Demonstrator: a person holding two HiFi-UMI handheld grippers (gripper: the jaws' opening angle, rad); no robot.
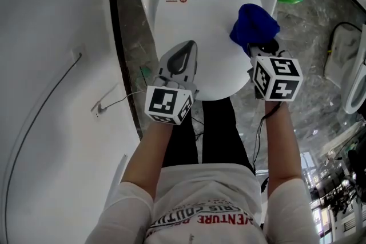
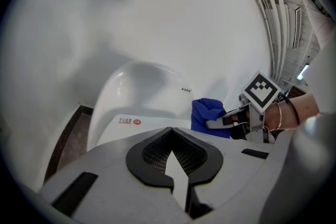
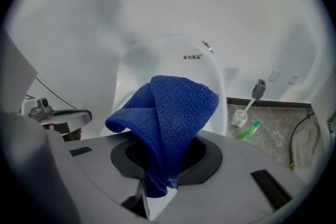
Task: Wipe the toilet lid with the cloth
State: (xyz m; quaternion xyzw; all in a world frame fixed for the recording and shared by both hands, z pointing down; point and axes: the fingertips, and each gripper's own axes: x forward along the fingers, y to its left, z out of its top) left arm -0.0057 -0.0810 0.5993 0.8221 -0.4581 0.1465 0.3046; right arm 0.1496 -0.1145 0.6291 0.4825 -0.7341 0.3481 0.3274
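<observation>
The white toilet lid (image 1: 194, 20) is down, with a small label near its hinge. A blue cloth (image 1: 254, 26) bunches over the lid's right side, and my right gripper (image 1: 260, 46) is shut on it. In the right gripper view the cloth (image 3: 168, 113) folds up out of the jaws and hides the fingertips. My left gripper (image 1: 184, 48) hovers over the lid's front left, shut and empty. From the left gripper view, the cloth (image 2: 207, 115) and the right gripper (image 2: 220, 123) show beyond the lid (image 2: 152, 126).
A white wall (image 1: 51, 66) with a thin cable runs close on the left. On the marble floor to the right stand a toilet brush (image 3: 247, 107) and a green bottle (image 3: 248, 131). A white fixture (image 1: 343, 66) lies at the far right.
</observation>
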